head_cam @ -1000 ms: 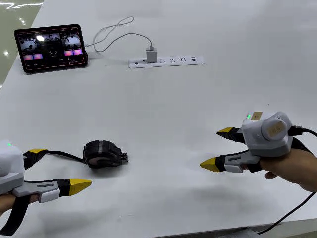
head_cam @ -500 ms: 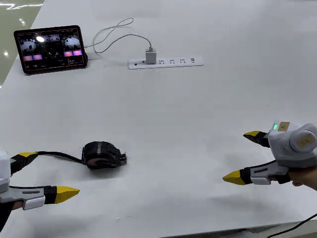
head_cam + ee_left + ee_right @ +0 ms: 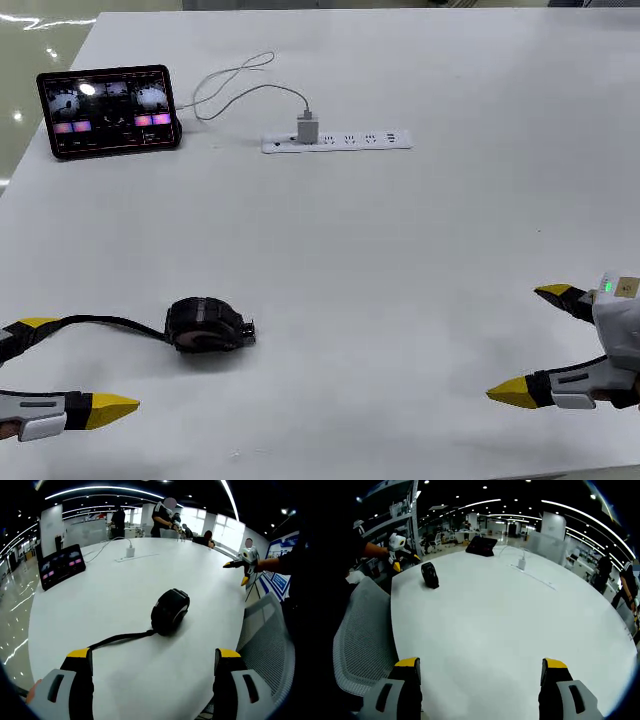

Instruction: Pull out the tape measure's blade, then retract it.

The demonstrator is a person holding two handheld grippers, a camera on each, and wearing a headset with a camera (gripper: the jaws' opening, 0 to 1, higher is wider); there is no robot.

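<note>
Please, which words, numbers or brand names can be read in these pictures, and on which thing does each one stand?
None is readable.
Tablet screen: writing too small.
Tape measure: no legible label.
Power strip: marks too small.
Blue wall poster: blurred.

One tape measure [image 3: 205, 325], one tablet [image 3: 108, 110], one power strip [image 3: 350, 141] (one charger [image 3: 307, 129] plugged in), two hand-held grippers [image 3: 80, 364] [image 3: 516, 342].

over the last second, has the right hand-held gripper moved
Yes. The right hand-held gripper has drawn back and out to the right, ending farther from the power strip.
</note>
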